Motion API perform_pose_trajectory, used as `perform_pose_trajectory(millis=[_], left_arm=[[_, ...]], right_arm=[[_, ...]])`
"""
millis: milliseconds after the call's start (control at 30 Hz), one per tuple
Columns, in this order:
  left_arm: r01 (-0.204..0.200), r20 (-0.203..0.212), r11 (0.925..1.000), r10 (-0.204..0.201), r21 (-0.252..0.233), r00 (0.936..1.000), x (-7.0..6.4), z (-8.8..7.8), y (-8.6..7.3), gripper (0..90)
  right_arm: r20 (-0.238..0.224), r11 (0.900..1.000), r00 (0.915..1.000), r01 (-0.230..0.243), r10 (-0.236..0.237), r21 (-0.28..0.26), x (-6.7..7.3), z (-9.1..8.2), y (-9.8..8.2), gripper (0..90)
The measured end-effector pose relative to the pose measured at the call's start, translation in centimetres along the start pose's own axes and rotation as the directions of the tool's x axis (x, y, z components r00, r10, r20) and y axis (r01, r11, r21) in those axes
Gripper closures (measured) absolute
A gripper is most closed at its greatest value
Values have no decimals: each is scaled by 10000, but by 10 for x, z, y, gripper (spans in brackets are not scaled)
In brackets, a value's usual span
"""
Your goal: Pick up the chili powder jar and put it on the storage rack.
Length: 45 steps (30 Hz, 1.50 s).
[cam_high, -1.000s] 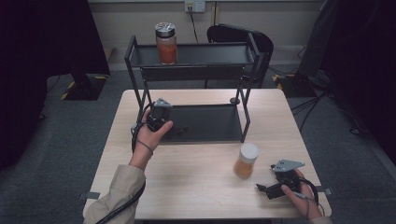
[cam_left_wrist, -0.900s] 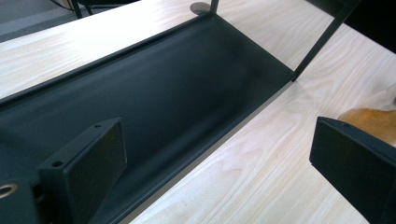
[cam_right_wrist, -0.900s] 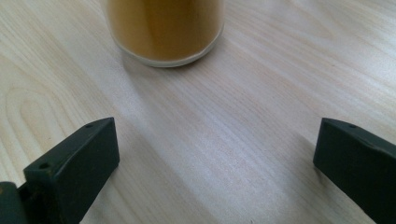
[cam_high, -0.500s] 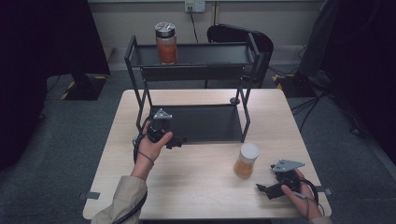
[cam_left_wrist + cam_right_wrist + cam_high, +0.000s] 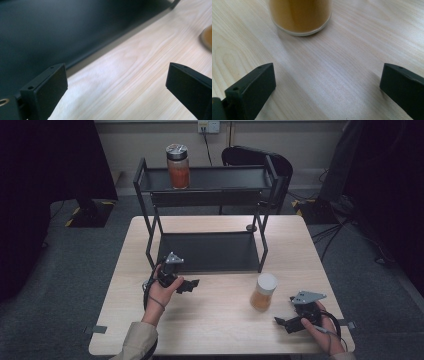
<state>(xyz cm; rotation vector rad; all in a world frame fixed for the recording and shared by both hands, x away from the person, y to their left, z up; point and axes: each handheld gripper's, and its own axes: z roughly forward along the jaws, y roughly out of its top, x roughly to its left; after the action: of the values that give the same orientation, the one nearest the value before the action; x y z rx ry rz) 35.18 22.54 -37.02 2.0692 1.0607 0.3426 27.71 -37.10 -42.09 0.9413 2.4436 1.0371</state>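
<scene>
A jar of orange-yellow stuff with a white lid (image 5: pixel 264 291) stands on the wooden table (image 5: pixel 215 330), right of the middle. My right gripper (image 5: pixel 281 324) lies low just to its right and nearer the person, open, with the jar's base (image 5: pixel 300 15) a short way ahead of its empty jaws (image 5: pixel 327 85). My left gripper (image 5: pixel 192 285) hovers over the table in front of the black rack's lower shelf (image 5: pixel 210 251), open and empty (image 5: pixel 115 82); the shelf's front edge (image 5: pixel 82 60) runs past its left jaw. A second jar with red contents and a dark lid (image 5: pixel 178 166) stands on the top shelf (image 5: pixel 225 177).
The two-tier black rack takes up the far half of the table. A small black round piece (image 5: pixel 251 227) lies by its right rear leg. A dark chair (image 5: pixel 260 160) stands behind the table. Bare wood lies between the two grippers.
The left gripper has drawn back from the lower shelf's front left toward the person and now sits over the table. The right gripper and both jars have stayed put.
</scene>
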Motion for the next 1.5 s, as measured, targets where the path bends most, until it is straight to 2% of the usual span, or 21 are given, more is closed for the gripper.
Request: perform_pose_trajectory(millis=[267,433,1000,1133,1267,1333,1467,1500], left_arm=[[-340,-490,9975,371,627,9981,-6,3,-10,30],[-475,-640,9951,531,869,9965,-8,7,-15,30],[-465,-793,9925,557,1129,9953,-5,15,-34,30],[-708,-812,9916,798,1083,9935,-6,15,-37,19],[-715,-838,9926,798,986,9933,-7,15,-40,0],[-720,-836,9940,790,828,9934,-7,15,-44,0],[-835,-825,9965,840,98,9930,-5,13,-63,0],[-841,-822,9964,846,98,9930,-5,13,-63,0]], right_arm=[[1,10000,10000,-3,3,1,0,0,0,0],[1,10000,10000,-2,2,0,0,0,0,0],[0,10000,10000,-3,3,1,0,0,0,0],[2,10000,10000,-1,1,0,0,0,0,0],[1,10000,10000,-3,3,1,0,0,0,0],[2,10000,10000,-3,3,0,0,0,0,0],[1,10000,10000,-4,4,0,0,0,0,0],[1,10000,10000,-4,4,0,0,0,0,0]])
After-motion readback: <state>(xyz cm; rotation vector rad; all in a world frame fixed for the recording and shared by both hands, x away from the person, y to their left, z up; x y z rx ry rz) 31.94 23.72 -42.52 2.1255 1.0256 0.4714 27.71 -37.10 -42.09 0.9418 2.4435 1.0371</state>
